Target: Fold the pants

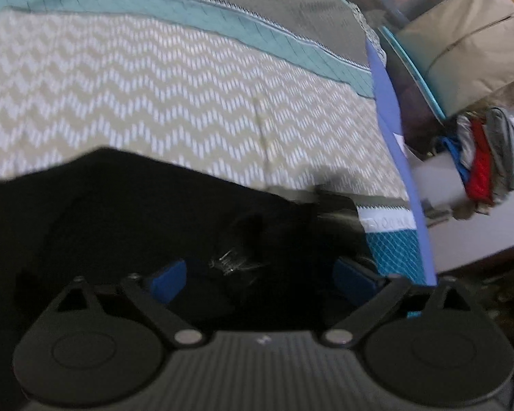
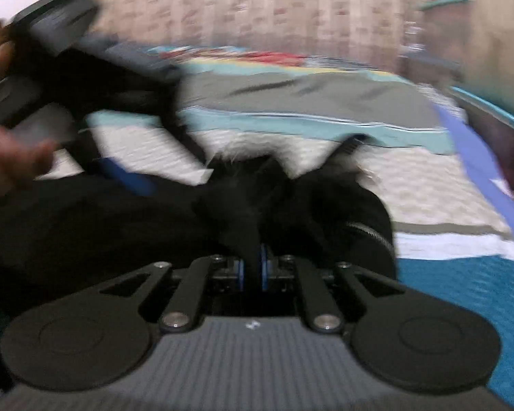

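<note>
Pants [image 1: 126, 212], black, lie bunched on bed [image 1: 188, 102] over zigzag bedspread. Left gripper [image 1: 262, 279]: jaws spread wide, blue pads either side of dark cloth, nothing clamped. Folded clothes [image 1: 486, 157] stacked off bed's right edge, beside beige bag [image 1: 469, 44]. Right wrist view, blurred: left hand [image 2: 7, 164] at left, pants [image 2: 85, 219] across middle, right gripper [image 2: 253, 267] with jaws closed tight on fold of pants, fabric rising from pinch. Zipper visible at right of bunch.
</note>
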